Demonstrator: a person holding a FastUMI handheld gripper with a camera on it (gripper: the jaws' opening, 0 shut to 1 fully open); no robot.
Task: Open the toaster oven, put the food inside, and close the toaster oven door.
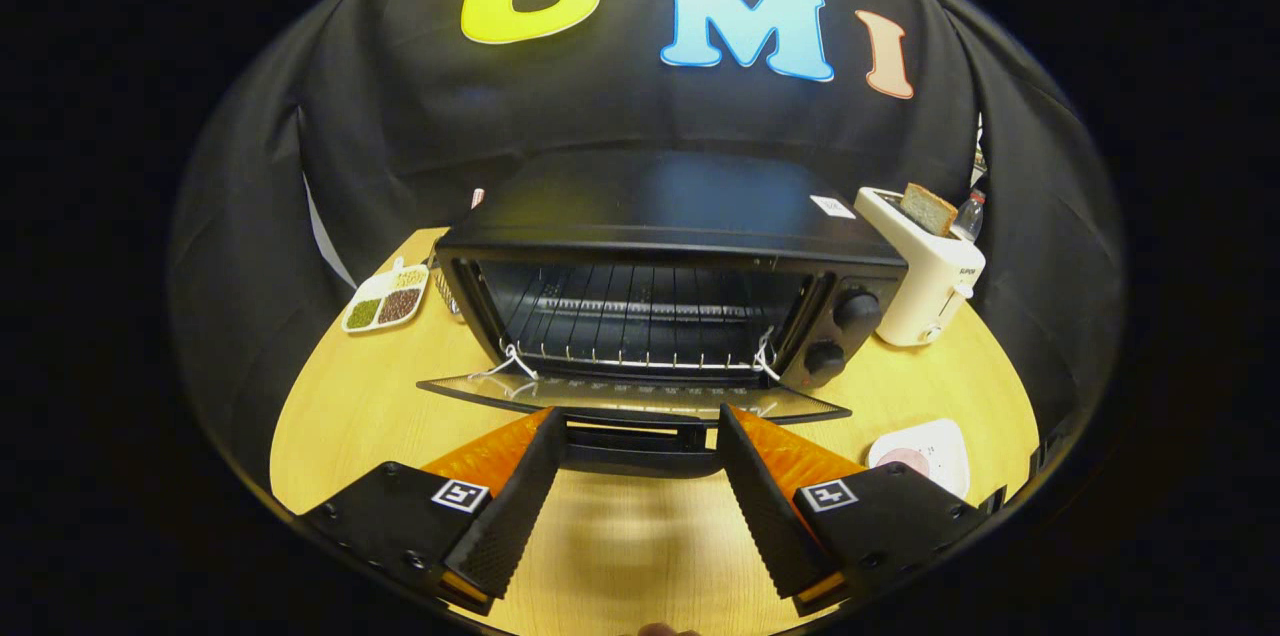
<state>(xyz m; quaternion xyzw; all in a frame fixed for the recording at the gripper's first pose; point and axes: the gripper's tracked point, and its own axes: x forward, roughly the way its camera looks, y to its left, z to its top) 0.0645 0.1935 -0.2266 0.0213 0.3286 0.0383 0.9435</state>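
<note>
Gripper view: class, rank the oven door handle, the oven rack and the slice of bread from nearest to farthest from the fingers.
1. Door handle: between the open fingers' tips.
2. Oven rack: beyond them, inside the toaster oven.
3. Bread: farthest, in the white toaster, right of the oven.

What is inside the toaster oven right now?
With its door dropped open, the toaster oven shows a bare wire rack and dark ribbed walls, no food. The floor under the rack is too dark to judge. The gripper is open, fingers flanking the door handle.
</note>
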